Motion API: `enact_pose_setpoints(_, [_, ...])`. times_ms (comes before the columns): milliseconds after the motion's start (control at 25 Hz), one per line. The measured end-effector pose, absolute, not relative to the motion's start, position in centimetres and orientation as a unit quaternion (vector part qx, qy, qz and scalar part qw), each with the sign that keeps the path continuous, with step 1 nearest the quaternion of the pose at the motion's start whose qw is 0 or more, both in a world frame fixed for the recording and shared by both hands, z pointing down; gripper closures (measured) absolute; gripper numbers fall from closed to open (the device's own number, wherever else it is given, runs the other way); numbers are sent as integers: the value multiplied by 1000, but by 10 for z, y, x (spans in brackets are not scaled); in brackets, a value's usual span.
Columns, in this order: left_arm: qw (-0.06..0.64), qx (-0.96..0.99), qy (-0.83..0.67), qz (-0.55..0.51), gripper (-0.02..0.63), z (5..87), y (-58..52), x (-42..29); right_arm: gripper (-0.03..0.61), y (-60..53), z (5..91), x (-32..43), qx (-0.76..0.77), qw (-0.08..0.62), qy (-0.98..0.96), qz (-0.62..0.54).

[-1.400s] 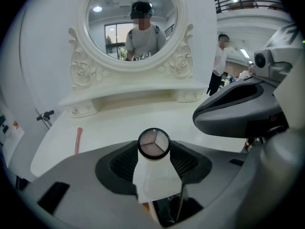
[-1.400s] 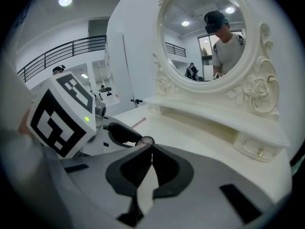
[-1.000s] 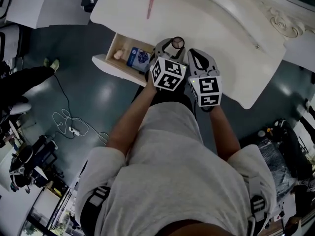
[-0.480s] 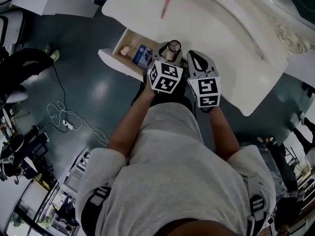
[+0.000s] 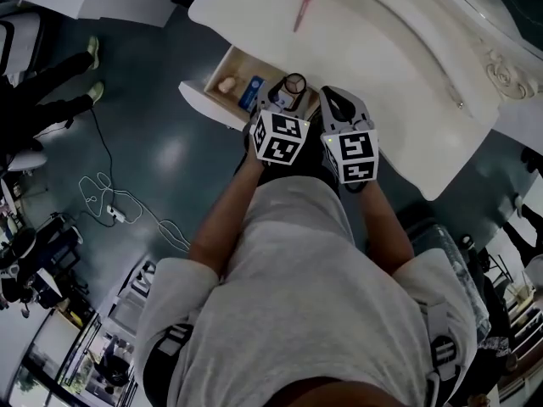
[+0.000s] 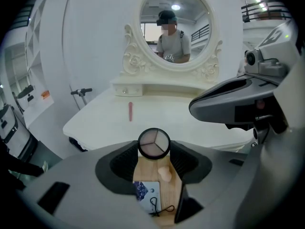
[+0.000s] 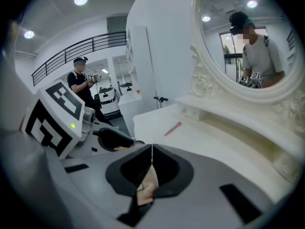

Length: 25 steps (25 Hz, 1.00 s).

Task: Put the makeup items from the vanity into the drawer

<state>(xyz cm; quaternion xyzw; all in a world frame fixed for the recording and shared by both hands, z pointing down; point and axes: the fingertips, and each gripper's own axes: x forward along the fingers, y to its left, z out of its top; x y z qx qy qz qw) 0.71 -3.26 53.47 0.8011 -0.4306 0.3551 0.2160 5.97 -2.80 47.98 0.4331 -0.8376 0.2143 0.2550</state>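
Note:
My left gripper is shut on a round black eyeshadow compact, which hangs above the open wooden drawer. Inside the drawer lie a beige sponge, a blue packet and a black eyelash curler. A pink stick lies on the white vanity top, also in the left gripper view as the pink stick and in the right gripper view as the pink stick. My right gripper stays just right of the left one, shut with nothing held.
An oval mirror with a carved frame stands at the back of the vanity. A cable lies on the dark floor to the left. A person's legs are at far left; another person stands beyond.
The left gripper with the compact has shifted a little left, over the drawer. The right gripper has kept its place beside it.

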Motion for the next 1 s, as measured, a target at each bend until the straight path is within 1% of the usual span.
enact_pose_setpoints(400, [233,794,-425,368,403,553,-11,-45,563,-10,492,19,422,264,-833,242])
enact_pose_setpoints(640, [229,799,-413,374,403,562,-12,-71,563,-8,506,-12,428,259,-824,265])
enact_pose_setpoints(840, [232,806,-377,393,403,582,-3,-84,563,-2,522,-28,452,246,-804,297])
enact_pose_setpoints(1000, [220,811,-361,403,403,598,-15,-88,563,-6,532,-28,473,245,-793,296])
